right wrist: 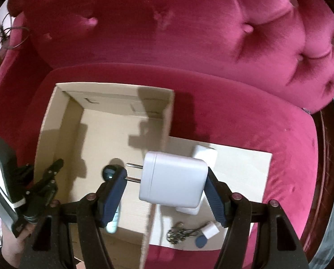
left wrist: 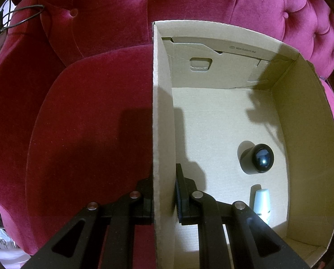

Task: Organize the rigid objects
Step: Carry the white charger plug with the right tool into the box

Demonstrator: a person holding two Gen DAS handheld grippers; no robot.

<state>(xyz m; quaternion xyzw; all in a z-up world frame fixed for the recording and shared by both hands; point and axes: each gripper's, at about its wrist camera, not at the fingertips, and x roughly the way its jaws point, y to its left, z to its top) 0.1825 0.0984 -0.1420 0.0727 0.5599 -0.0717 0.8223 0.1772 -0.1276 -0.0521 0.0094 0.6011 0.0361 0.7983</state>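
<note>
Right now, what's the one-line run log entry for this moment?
left gripper: shut on box wall | right gripper: holds white charger above box | in box: black cap, pale tube

Inside the cardboard box (left wrist: 306, 116), most of the floor toward the far wall lies open to you. The black round-headed object (left wrist: 260, 158) and the pale bottle (left wrist: 262, 200) crowd the near right corner. Your left gripper (left wrist: 164, 192) straddles the left wall, blocking that edge. Beside the box, the flat cardboard sheet (right wrist: 245, 163) is cluttered near you by the keys (right wrist: 178, 235) and a small white adapter (right wrist: 211, 228).
</note>
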